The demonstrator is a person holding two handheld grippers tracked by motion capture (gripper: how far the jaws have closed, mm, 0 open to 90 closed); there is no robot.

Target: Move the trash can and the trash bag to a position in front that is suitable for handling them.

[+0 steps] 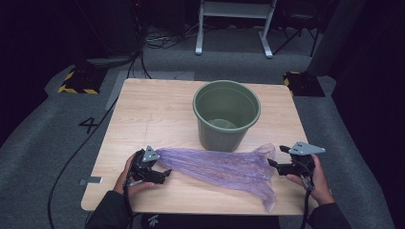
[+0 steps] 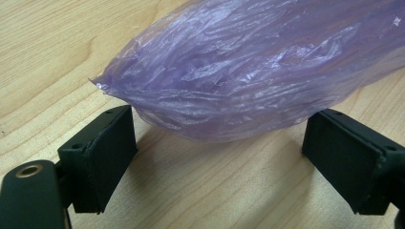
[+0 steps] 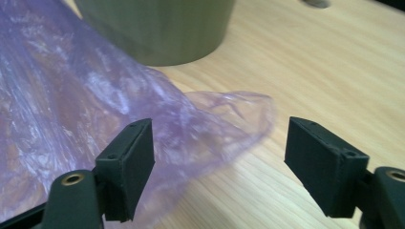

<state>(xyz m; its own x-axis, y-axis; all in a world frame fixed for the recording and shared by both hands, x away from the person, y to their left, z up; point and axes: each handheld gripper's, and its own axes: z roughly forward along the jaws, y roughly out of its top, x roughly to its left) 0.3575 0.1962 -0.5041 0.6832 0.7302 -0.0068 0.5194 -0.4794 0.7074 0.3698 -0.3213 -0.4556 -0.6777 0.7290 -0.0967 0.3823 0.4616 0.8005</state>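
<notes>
A crumpled purple plastic bag (image 1: 219, 167) lies flat across the front of the wooden table (image 1: 153, 109), just in front of a green bucket (image 1: 227, 114). My left gripper (image 1: 162, 166) is at the bag's narrow left end, open. In the left gripper view the bag (image 2: 248, 71) bulges into the gap of that gripper (image 2: 222, 124), and neither pad presses on it. My right gripper (image 1: 276, 156) is open at the bag's right end. In the right gripper view the bag's loose rim (image 3: 239, 109) lies below and between the wide-set jaws of that gripper (image 3: 219, 126), with the bucket (image 3: 157, 28) behind.
The bucket stands upright at the table's middle right and looks empty. Bare wood stretches to the left of the bucket. On the grey carpet beyond the table are cables, a white frame's legs (image 1: 234, 28) and yellow-black striped bases (image 1: 79, 81).
</notes>
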